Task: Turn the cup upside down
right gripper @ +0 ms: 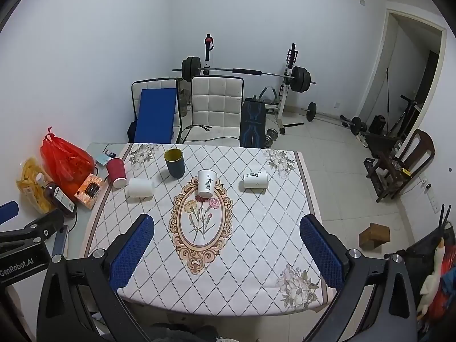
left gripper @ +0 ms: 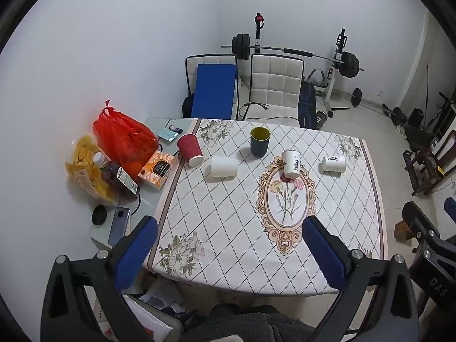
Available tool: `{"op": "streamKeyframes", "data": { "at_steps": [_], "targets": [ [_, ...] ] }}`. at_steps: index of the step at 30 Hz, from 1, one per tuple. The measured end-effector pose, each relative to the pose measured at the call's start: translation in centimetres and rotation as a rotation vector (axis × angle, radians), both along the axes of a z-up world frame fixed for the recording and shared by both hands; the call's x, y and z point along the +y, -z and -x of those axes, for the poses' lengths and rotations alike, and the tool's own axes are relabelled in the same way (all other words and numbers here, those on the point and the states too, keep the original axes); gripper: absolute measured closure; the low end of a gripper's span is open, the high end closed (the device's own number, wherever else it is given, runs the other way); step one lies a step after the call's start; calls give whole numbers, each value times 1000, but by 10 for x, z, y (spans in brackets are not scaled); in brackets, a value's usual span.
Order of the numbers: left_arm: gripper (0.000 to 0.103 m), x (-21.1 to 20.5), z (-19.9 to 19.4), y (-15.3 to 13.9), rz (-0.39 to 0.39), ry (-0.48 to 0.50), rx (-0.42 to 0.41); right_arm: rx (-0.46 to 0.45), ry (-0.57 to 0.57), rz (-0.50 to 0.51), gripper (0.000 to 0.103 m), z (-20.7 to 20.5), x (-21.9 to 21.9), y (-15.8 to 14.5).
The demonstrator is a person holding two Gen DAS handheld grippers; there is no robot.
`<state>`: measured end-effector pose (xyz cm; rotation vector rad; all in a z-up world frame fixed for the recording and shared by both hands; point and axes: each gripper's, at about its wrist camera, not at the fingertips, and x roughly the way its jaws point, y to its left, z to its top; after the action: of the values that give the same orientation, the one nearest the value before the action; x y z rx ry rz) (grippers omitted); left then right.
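Tablecloth [right gripper: 250, 228], lettered white cup [right gripper: 205, 183] — "GenRobot.AI" gripper [right gripper: 28, 242]

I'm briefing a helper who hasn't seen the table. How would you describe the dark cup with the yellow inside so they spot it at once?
Start at the patterned tablecloth and look toward its far edge, left of the oval flower medallion. The dark cup stands there upright, mouth up. It alone is dark blue with a yellow inside; its neighbours are white or red paper cups.
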<state>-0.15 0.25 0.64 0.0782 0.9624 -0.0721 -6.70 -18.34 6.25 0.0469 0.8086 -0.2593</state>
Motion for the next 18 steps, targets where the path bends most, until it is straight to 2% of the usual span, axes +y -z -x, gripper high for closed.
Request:
{"op": "streamKeyframes", "data": {
  "at_steps": [18],
  "targets": [
    [0,-8,-1,-1,-8,14,-1,6,4,13,0,0,0,0]
  ]
}}
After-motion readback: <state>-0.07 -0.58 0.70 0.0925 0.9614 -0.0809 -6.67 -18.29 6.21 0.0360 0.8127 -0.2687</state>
